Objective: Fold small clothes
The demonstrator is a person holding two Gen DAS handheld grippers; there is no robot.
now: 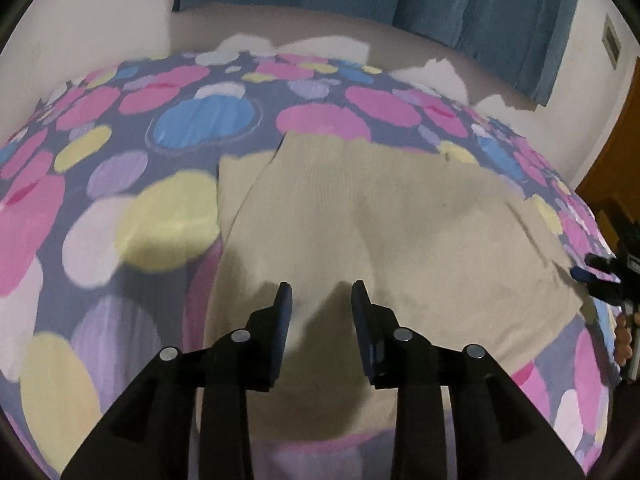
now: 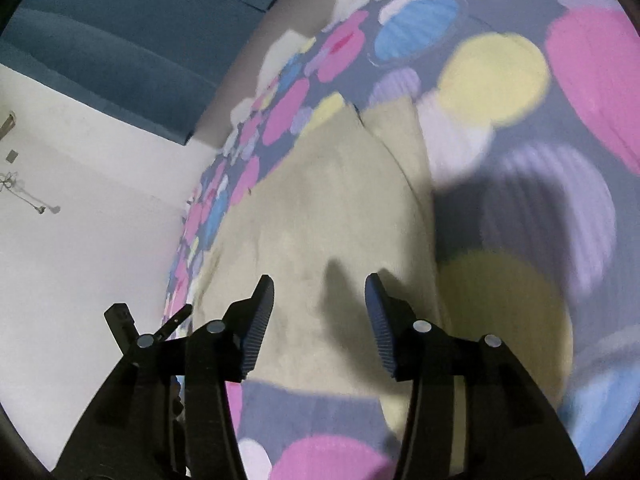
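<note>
A beige knitted garment (image 1: 384, 220) lies flat on a bed cover with coloured dots (image 1: 100, 184), one layer folded over another along its left side. My left gripper (image 1: 321, 290) hovers over the garment's near part, jaws apart with nothing between them. In the right wrist view the same beige garment (image 2: 320, 216) stretches away from my right gripper (image 2: 320, 282), which is open above its near end and holds nothing. My right gripper (image 1: 600, 276) also shows at the right edge of the left wrist view, beside the garment's right corner.
The dotted cover (image 2: 520, 160) drapes over the bed's edges. A white wall (image 2: 80, 200) and a blue curtain (image 1: 440, 4) stand beyond the bed. A wooden door (image 1: 616, 148) is at the far right.
</note>
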